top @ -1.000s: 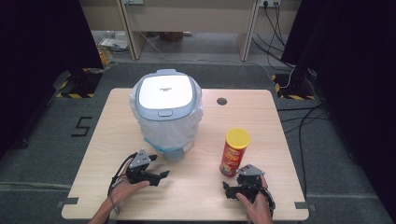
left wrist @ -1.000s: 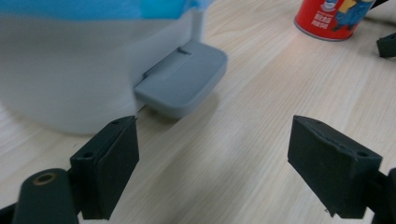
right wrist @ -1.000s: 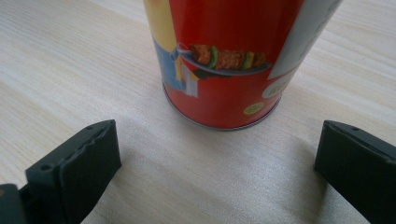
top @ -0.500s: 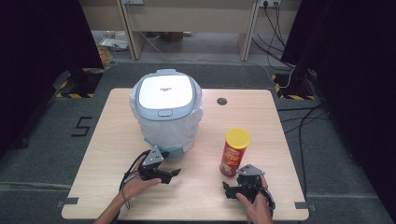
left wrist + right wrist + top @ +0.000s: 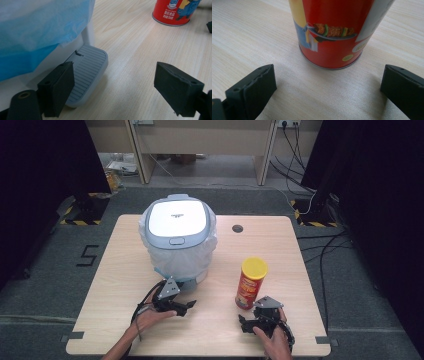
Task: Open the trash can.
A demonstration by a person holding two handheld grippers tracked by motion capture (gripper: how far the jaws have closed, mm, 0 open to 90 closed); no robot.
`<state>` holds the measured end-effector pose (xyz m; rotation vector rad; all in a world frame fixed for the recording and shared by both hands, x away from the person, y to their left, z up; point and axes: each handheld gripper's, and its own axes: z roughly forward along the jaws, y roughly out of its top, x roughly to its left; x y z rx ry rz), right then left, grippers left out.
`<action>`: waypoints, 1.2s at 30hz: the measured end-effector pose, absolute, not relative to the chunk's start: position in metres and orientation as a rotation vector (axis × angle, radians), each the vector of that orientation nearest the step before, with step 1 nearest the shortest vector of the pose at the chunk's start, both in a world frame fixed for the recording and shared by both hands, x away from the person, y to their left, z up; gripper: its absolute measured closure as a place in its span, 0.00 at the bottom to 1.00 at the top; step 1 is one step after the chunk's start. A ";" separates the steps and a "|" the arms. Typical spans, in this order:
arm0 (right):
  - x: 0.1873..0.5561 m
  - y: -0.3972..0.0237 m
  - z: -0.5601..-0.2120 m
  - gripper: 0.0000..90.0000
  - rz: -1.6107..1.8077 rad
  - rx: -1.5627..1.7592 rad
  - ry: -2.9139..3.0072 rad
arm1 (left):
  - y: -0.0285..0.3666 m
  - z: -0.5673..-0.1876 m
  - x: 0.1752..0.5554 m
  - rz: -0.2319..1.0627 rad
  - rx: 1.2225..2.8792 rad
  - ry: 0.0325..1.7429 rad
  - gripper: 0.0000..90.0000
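Our left gripper (image 5: 186, 307), jaws wide, sits just beside the pedal bin's (image 5: 177, 240) grey foot pedal (image 5: 86, 72), which lies at eleven o'clock; our right gripper (image 5: 243, 323), also wide, faces the red snack can (image 5: 251, 283) at twelve.

Wooden table (image 5: 280, 250), dark floor (image 5: 60, 270)
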<state>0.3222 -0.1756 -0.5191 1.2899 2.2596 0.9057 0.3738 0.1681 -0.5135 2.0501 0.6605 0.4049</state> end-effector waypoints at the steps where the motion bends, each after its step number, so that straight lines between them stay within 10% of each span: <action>1: 0.322 -0.176 -0.519 0.00 0.906 1.293 2.259 | 0.168 -0.514 0.374 0.405 2.053 0.659 0.18; 36: 0.322 -0.176 -0.519 0.00 0.906 1.291 2.259 | 0.168 -0.519 0.377 0.412 2.092 0.621 0.23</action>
